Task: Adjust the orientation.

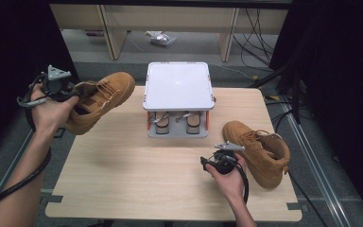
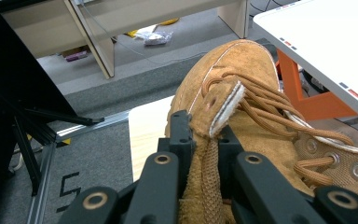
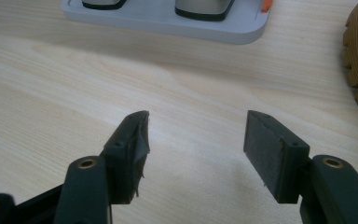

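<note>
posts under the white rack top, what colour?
Orange, on the grey two-tier shoe rack; its orange posts show best in the left gripper view.

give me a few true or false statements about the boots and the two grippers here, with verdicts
1. The left gripper is shut on the lifted boot, pinching its tongue. True.
2. The right gripper holds the other boot. False: its fingers stand apart with nothing between them.
3. The other boot lies on the wooden table, to the right of the right gripper in the high view. True.
4. The white-topped rack stands on the floor. False: it stands at the table's far edge.
5. Both boots are black. False: both are tan.
</note>
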A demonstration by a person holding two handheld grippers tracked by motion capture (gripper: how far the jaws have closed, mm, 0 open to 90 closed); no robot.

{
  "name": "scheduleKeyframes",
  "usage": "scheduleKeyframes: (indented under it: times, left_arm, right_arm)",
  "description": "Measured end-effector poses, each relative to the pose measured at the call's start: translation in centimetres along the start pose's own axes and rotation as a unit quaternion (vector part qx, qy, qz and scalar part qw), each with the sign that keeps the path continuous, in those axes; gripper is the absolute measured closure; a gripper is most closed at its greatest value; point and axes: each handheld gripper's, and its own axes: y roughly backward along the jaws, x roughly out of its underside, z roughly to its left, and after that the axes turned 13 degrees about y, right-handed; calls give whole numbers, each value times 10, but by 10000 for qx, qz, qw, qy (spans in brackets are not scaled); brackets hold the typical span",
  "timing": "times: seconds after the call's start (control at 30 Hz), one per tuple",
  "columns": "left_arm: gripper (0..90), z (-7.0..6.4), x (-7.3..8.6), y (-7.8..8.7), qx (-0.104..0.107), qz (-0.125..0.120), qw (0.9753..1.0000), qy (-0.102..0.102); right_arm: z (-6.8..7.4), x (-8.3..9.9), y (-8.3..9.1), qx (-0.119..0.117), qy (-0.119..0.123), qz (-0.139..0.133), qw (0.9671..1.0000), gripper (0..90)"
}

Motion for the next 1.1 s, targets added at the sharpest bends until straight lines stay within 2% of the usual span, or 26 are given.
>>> scheduleKeyframes:
  times: [0.23, 0.3, 0.33, 0.4, 0.43, 0.5, 0.77, 0.8, 0.87, 1.03, 1.07, 1.1]
  left_arm:
    - [824, -3, -7, 0, 11, -43, 10000, -5]
    - [825, -4, -9, 0, 23, -60, 10000, 15]
    - [824, -4, -10, 0, 29, -76, 10000, 47]
    - [824, -5, -11, 1, 43, -116, 9999, 70]
    - [824, -5, -12, 2, 34, -133, 9999, 71]
    - [825, -6, -14, 2, 19, -148, 9999, 47]
    - [825, -11, -20, 0, 14, -179, 9998, 19]
    - [825, -11, -20, 0, 30, -178, 9998, 22]
    - [825, -12, -21, 0, 27, -180, 9998, 23]
    - [825, -14, -25, -2, 52, -199, 9998, 39]
    - [825, -15, -26, -3, 58, -203, 9998, 23]
    - [825, -15, -27, -4, 57, -210, 9998, 35]
  right_arm:
    - [-1, 0, 1, 17, -7, -22, 10000, 411]
    - [0, 0, 1, -12, -97, -76, 9999, 411]
    - [2, 0, 3, -5, -222, 47, 9997, 411]
    - [-2, 0, 2, -1, 19, -22, 10000, 411]
    - [-3, 0, 2, -21, 44, -56, 10000, 411]
    - [-2, 0, 2, 47, -23, -28, 10000, 411]
    - [-3, 0, 4, 45, -21, -54, 10000, 411]
    - [-3, -1, 4, 32, -94, -39, 9999, 411]
    - [-4, 0, 4, -9, -53, -133, 9999, 411]
    - [-4, 0, 6, 32, -76, -53, 10000, 411]
    - [-5, 1, 5, -18, -59, -141, 9999, 411]
    - [-5, 1, 6, 5, -5, -102, 9999, 411]
